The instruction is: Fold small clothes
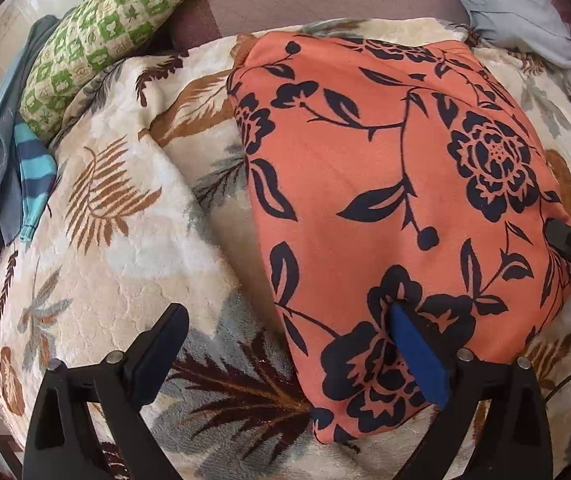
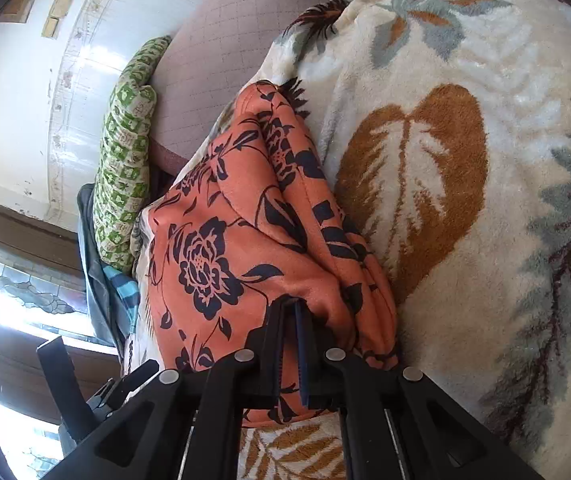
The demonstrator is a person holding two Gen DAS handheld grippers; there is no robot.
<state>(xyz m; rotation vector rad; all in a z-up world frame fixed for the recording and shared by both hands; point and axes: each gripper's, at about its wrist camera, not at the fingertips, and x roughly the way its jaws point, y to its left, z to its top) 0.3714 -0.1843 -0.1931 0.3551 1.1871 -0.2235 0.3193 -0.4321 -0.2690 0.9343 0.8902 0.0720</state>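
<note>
— While the left wrist view looks steeply down, what does it take in?

— An orange garment printed with dark navy flowers and leaves, lying mostly flat on a cream plush blanket patterned with brown and grey leaves. The left gripper has its jaws spread wide, with nothing pinched between them. One finger sits above the blanket on the left; the blue-padded one lies over the garment's near corner.

— Anything else at the edges?

— A green-and-cream checked pillow at the upper left, a blue striped cloth beside it, and a pale blue cushion at the upper right. The black tip of the right gripper touches the garment's right edge.

— And the right wrist view?

— There the right gripper is clamped tight, its two fingers pressed together with a fold of the orange garment caught between the pads. The cloth bunches into ridges along its right side, next to a big brown leaf on the blanket.

— What lies beyond?

— The checked pillow stands along the left, a mauve quilted surface behind the garment, and a white wall at the far left. Part of the left gripper shows at the lower left; how its jaws stand cannot be told from this view
</note>
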